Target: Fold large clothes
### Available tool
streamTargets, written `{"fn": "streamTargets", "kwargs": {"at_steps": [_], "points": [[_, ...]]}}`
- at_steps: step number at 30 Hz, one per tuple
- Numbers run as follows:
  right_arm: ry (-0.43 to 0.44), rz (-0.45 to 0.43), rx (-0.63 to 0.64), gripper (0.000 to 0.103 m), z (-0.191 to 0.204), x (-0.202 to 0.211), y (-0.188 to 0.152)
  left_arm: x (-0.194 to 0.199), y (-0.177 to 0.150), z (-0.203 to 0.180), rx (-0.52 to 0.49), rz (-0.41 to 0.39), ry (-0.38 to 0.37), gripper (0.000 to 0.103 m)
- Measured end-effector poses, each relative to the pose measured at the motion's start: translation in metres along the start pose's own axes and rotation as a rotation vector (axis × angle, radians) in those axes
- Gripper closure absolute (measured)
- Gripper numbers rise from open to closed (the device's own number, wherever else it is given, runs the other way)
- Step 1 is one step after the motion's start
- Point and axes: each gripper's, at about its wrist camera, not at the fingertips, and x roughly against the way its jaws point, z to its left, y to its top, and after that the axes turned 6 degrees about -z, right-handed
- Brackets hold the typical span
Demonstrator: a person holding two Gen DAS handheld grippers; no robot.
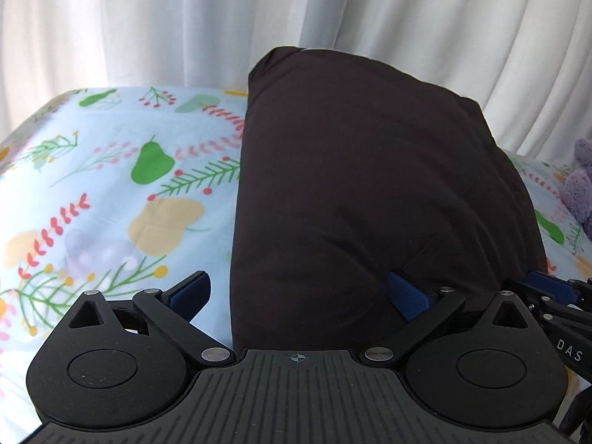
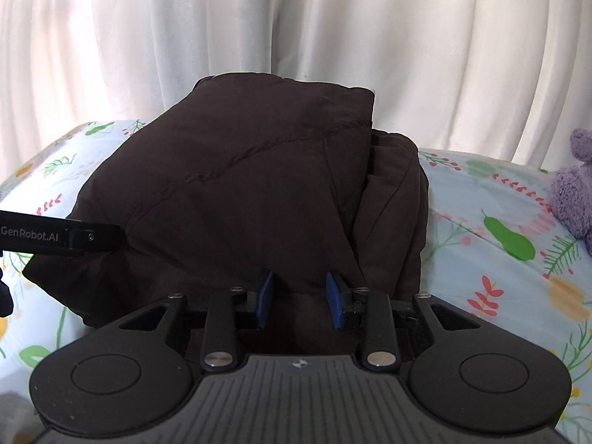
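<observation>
While the dark garment lies bundled on the bed, running away toward the curtain, the right gripper pinches its near edge; the left gripper gapes wide, empty, straddling the garment's left edge.

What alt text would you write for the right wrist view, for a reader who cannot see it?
A folded dark brown garment lies on a bed with a floral sheet. The right gripper, with blue fingers a little apart, sits at its near edge. White curtains hang behind, and a purple plush toy lies at the right.
</observation>
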Motion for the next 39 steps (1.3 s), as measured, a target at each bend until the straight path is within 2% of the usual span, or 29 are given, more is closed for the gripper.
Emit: {"fn": "streamTargets", "kwargs": {"at_steps": [4, 7, 8, 9, 11, 13, 17, 20, 22, 27, 39], "points": [[-0.015, 0.001, -0.006, 0.073, 0.006, 0.007, 0.001, -0.001, -0.004, -0.001, -0.013, -0.016, 0.007, 0.000], [-0.035, -0.001, -0.017, 0.067, 0.011, 0.028, 0.001, 0.009, -0.006, 0.002, -0.020, 0.000, -0.009, 0.000], [-0.046, 0.006, -0.017, 0.056, 0.015, 0.038, -0.001, 0.015, -0.008, 0.003, -0.022, 0.008, -0.019, 0.000], [-0.053, 0.018, -0.024, 0.035, 0.017, 0.048, -0.003, 0.020, -0.011, 0.005, -0.028, 0.019, -0.027, 0.000], [-0.057, 0.058, -0.054, 0.019, 0.023, 0.068, -0.014, 0.038, -0.022, 0.009, -0.045, 0.036, -0.030, 0.000], [-0.031, 0.117, -0.069, 0.017, 0.030, 0.079, -0.027, 0.058, -0.039, 0.013, -0.055, 0.054, -0.010, 0.000], [-0.052, 0.231, -0.122, 0.004, 0.036, 0.081, -0.035, 0.074, -0.059, 0.022, -0.052, 0.112, 0.063, 0.000], [-0.078, 0.241, -0.131, 0.004, 0.043, 0.086, -0.031, 0.075, -0.057, 0.022, -0.063, 0.134, 0.128, 0.000], [-0.109, 0.259, -0.123, 0.004, 0.047, 0.087, -0.026, 0.077, -0.052, 0.020, -0.081, 0.138, 0.142, 0.000], [-0.159, 0.291, -0.157, 0.004, 0.048, 0.086, -0.021, 0.090, -0.046, 0.015, -0.093, 0.108, 0.100, 0.000], [-0.182, 0.277, -0.186, 0.004, 0.048, 0.095, -0.016, 0.101, -0.044, 0.004, -0.122, 0.103, 0.081, 0.000]]}}
